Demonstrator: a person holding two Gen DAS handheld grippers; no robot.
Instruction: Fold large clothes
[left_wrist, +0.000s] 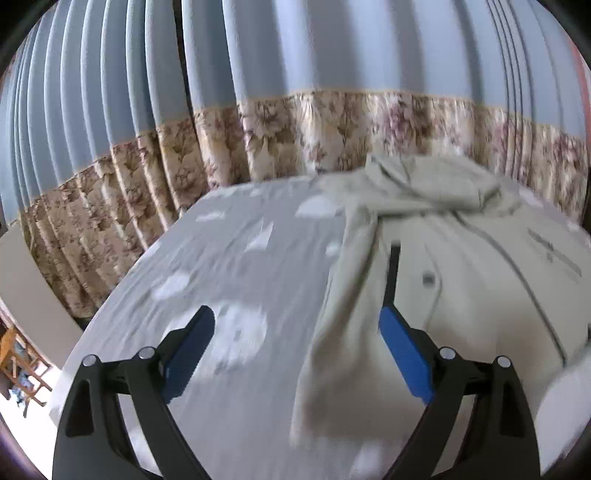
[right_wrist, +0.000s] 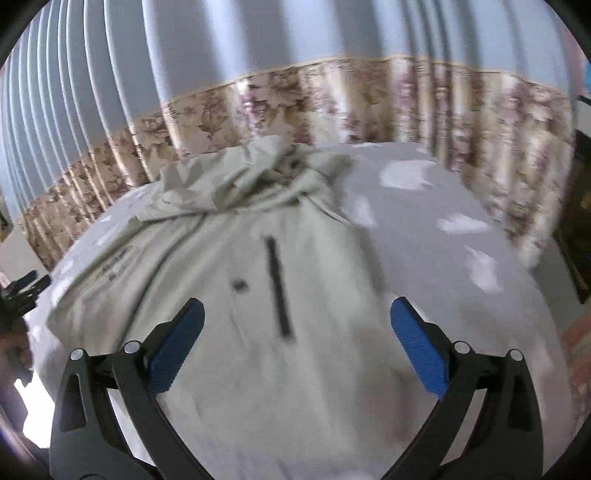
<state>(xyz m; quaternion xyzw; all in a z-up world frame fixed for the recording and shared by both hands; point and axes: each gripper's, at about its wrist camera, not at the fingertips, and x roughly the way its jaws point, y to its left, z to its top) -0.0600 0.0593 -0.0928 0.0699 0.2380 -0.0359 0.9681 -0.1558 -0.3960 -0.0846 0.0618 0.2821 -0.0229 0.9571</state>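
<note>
Both jaws wide open, empty, above pale jacket (right_wrist: 236, 295) on bed (left_wrist: 221, 258). Left gripper (left_wrist: 295, 332) should pinch sleeve edge; right gripper (right_wrist: 295, 325) opposite side; lift evenly.

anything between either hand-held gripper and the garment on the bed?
Nothing visible. The left hand-held gripper and right hand-held gripper are both open above the pale green jacket, which lies spread on the grey bedsheet with no other object on it.

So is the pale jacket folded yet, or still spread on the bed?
Mostly spread: the jacket lies open over the bed, hood end bunched toward the curtain. No neat fold shows.
</note>
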